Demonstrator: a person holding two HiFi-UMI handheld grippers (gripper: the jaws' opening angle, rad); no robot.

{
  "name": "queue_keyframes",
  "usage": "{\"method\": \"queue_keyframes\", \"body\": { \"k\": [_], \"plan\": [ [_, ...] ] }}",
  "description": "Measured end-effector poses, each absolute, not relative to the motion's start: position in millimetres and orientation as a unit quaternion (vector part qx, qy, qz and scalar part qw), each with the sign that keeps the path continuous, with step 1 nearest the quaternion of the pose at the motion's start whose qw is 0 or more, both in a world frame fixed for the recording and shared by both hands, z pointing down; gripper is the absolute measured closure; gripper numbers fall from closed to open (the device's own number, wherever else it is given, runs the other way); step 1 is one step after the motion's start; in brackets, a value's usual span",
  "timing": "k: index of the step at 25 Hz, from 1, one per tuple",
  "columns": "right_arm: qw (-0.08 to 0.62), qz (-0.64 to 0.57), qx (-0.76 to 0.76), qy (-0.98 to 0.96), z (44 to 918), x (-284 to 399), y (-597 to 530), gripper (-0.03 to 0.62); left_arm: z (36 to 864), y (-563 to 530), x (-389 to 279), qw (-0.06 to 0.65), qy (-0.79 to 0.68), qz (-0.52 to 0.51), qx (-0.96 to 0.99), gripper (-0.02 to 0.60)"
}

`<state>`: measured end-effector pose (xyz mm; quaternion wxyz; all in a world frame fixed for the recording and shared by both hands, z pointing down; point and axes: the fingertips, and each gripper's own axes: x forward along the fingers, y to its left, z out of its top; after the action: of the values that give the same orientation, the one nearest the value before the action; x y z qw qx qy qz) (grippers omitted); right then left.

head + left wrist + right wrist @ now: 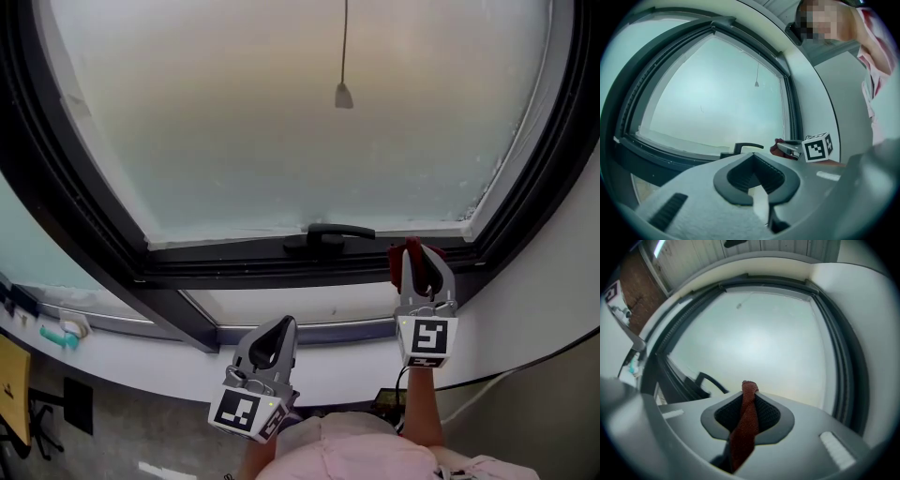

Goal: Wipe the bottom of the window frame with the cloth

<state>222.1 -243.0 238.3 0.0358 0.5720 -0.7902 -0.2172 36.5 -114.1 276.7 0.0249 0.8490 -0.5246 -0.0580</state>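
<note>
Head view: right claw (417,251) clamps the red cloth (397,265) at the window frame (234,272) bottom, right of the handle (328,232).
Left claw (281,328) closed, empty, low. Best to press cloth flat, sweep evenly along rail, skirt handle.

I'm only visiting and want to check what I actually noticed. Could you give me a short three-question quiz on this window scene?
1. True or false: the left gripper holds the red cloth.
2. The window handle sits on: A) the bottom rail of the window frame, B) its top rail, C) the middle of the glass.
3. Fill in: the right gripper is near the frame's lower ____ corner.

Key: 1 false, the right gripper is shut on the red cloth; 2 A; 3 right.
</note>
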Motion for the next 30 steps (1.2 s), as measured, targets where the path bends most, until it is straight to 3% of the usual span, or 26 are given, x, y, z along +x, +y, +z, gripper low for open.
{"method": "queue_keyframes", "body": {
  "k": [4,8,30],
  "plan": [
    [0.062,-0.235,0.472,-0.847,261.3,136.5,-224.9,0.526,277.7,-111.5,35.7,0.028,-0.521,-0.059,0.851,0.588],
    [0.100,-0.186,0.453,-0.866,297.6,102.7,-229.6,0.526,279.4,-104.4,22.3,0.036,-0.529,-0.062,0.846,0.588],
    [0.146,-0.167,0.519,-0.826,308.0,97.3,-240.6,0.526,274.3,-72.6,-32.6,0.042,-0.524,-0.064,0.848,0.588]
  ]
}}
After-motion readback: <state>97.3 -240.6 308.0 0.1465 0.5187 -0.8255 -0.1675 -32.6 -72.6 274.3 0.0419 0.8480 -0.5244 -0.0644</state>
